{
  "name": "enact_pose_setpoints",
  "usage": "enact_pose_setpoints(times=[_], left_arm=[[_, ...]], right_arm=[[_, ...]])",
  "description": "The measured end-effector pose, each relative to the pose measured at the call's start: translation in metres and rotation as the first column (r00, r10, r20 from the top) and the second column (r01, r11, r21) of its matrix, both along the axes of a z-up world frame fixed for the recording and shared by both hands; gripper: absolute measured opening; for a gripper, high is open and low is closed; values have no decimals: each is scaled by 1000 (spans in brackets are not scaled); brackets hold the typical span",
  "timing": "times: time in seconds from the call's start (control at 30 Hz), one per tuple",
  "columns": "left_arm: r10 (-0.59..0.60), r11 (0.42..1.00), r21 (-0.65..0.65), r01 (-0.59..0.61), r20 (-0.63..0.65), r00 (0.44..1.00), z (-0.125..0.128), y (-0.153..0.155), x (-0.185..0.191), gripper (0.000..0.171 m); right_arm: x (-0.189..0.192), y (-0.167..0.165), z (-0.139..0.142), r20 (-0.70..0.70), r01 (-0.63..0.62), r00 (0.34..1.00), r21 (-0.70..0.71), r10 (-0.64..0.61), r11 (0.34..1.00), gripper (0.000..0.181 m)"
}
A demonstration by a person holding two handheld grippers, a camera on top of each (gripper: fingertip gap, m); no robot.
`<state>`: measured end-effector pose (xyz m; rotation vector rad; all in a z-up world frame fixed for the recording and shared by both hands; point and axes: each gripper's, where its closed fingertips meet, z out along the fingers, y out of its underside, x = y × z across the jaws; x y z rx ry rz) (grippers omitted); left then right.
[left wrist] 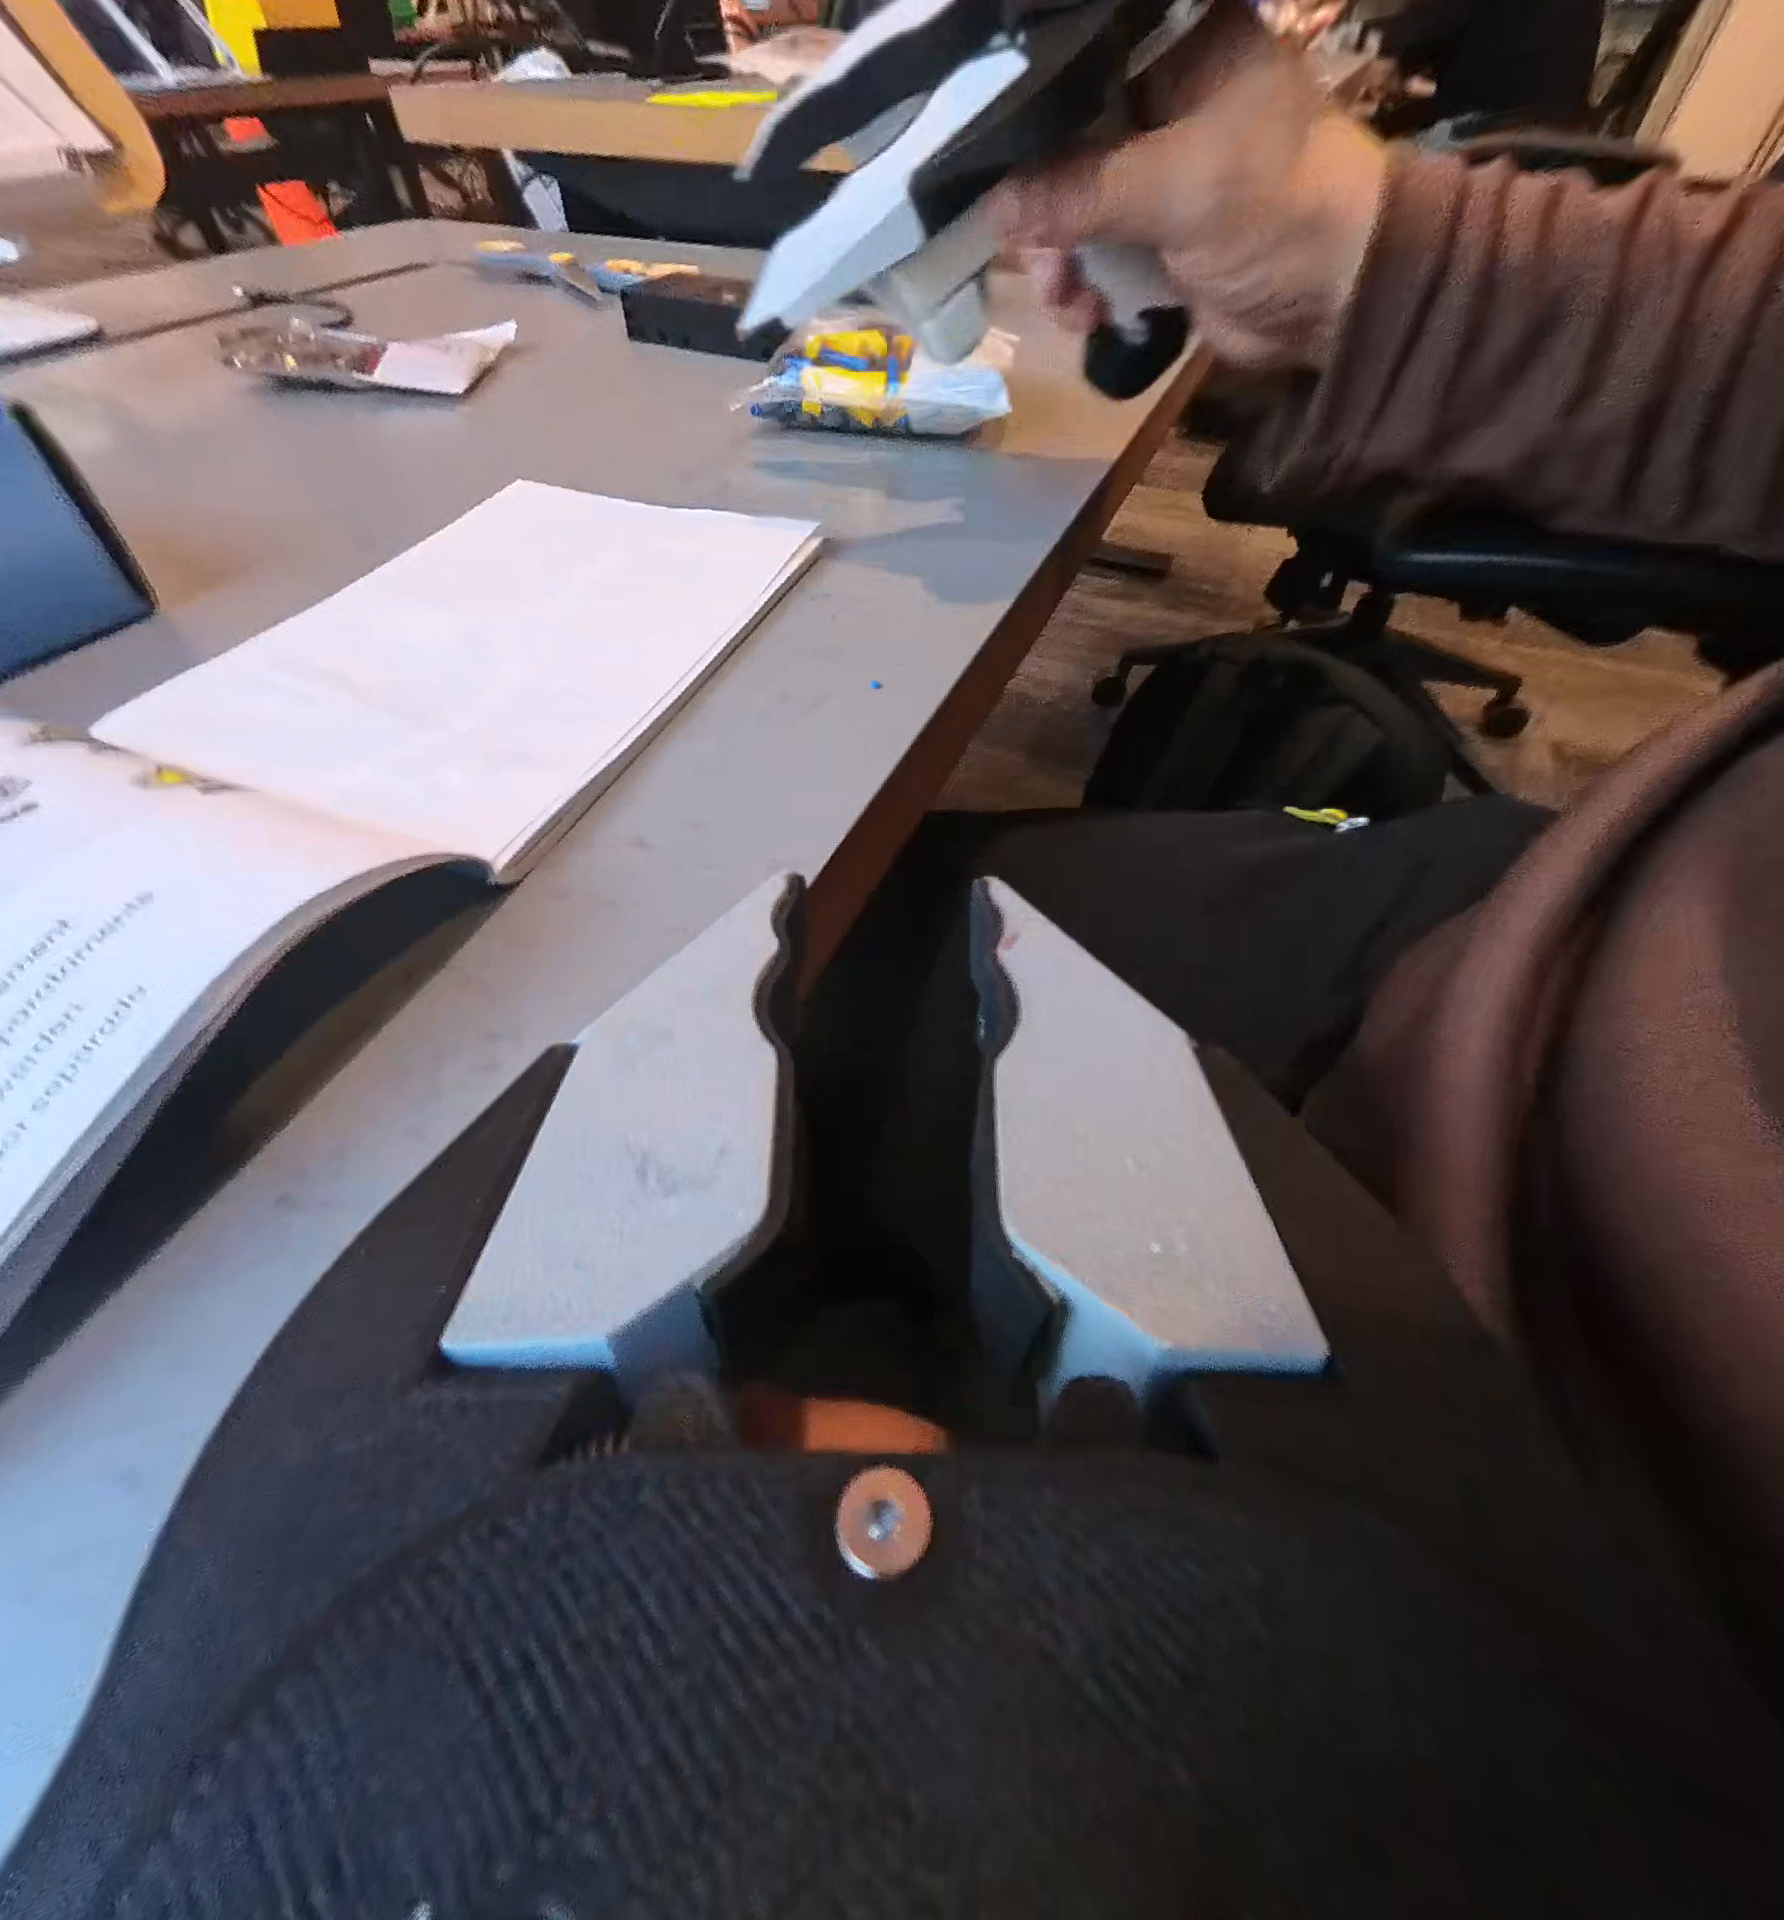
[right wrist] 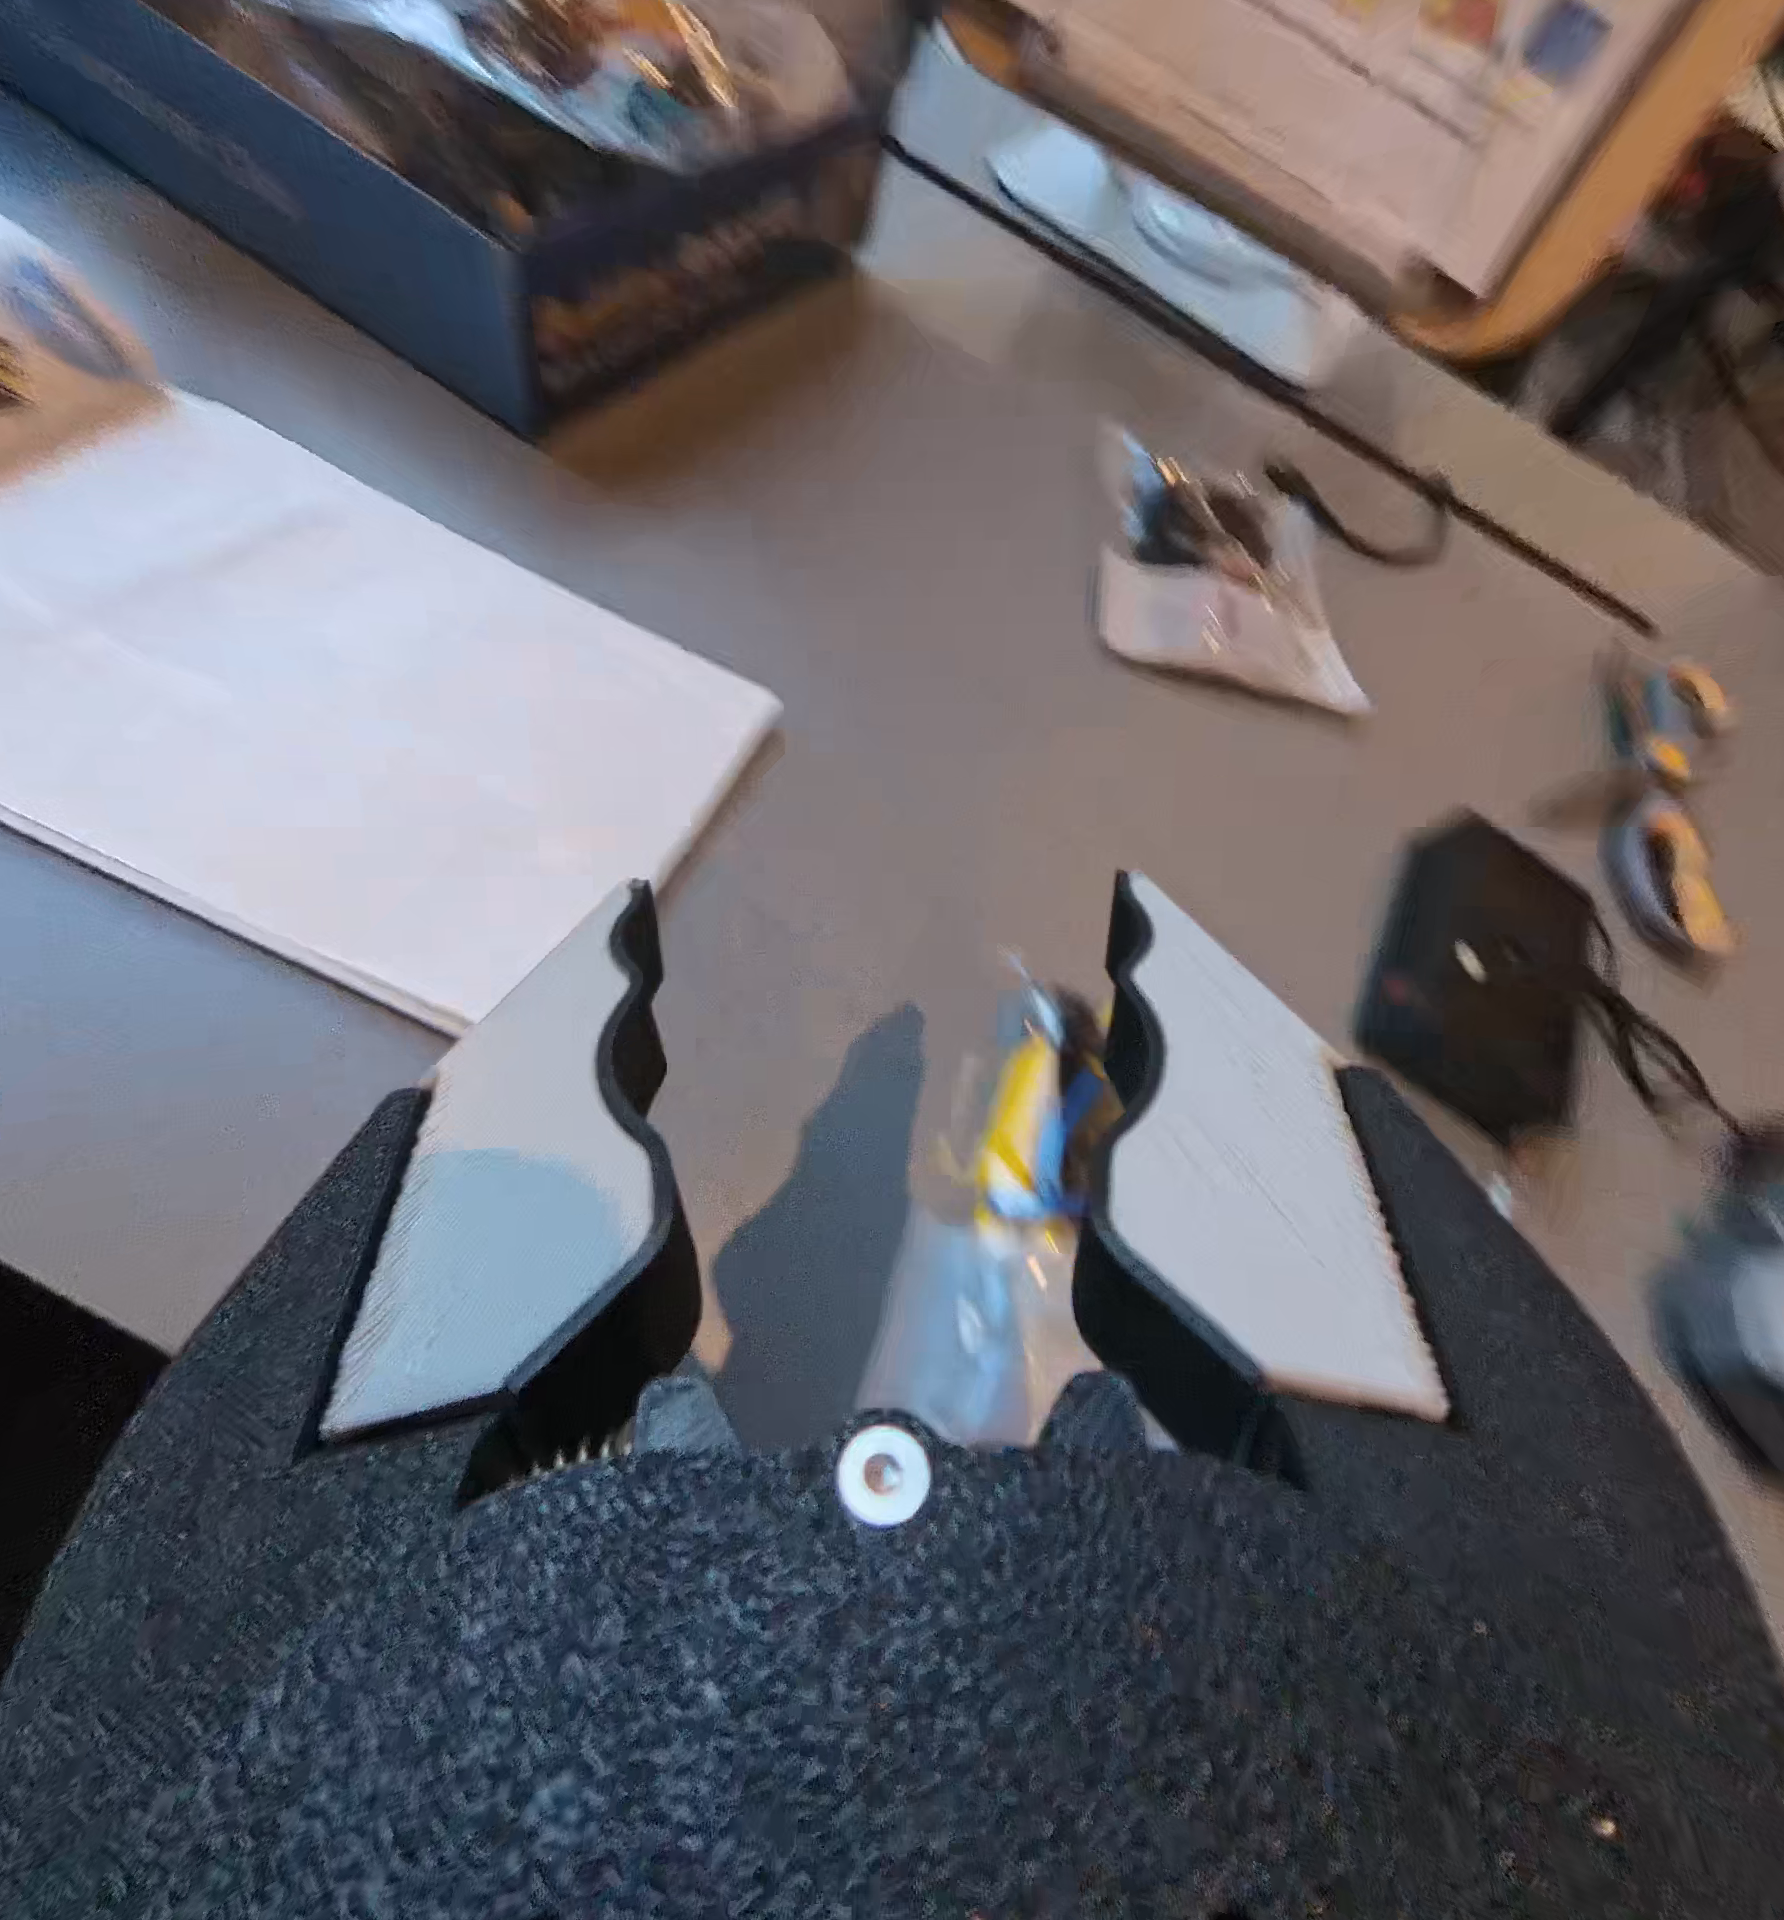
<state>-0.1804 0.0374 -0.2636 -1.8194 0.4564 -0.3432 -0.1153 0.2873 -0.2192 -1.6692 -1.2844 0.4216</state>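
Between the spread fingers of the right claw [right wrist: 877, 935], which grips nothing, a clear bag of yellow and blue pieces [right wrist: 1013, 1164] lies on the grey bench [right wrist: 919, 644] just below it. Left of this claw is an open white booklet [right wrist: 327, 665], with a dark blue box [right wrist: 431, 239] beyond it. To its right sit a small black box [right wrist: 1470, 997] and, farther ahead, a crumpled clear bag [right wrist: 1210, 592]. The left claw [left wrist: 883, 894] hangs partly open and empty over the bench's near edge, the booklet to its left.
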Motion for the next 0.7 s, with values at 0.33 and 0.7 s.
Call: enact_pose_setpoints(times=[0.33, 0.7], left_arm=[[-7, 999, -53, 5, -39, 999, -8, 14, 20, 26], [3, 1000, -26, -6, -139, 990, -12, 4, 14, 26]], right_arm=[[73, 18, -54, 163, 219, 967, -134, -196, 966, 98], [74, 41, -33, 98, 234, 967, 7, -233, 972, 2]])
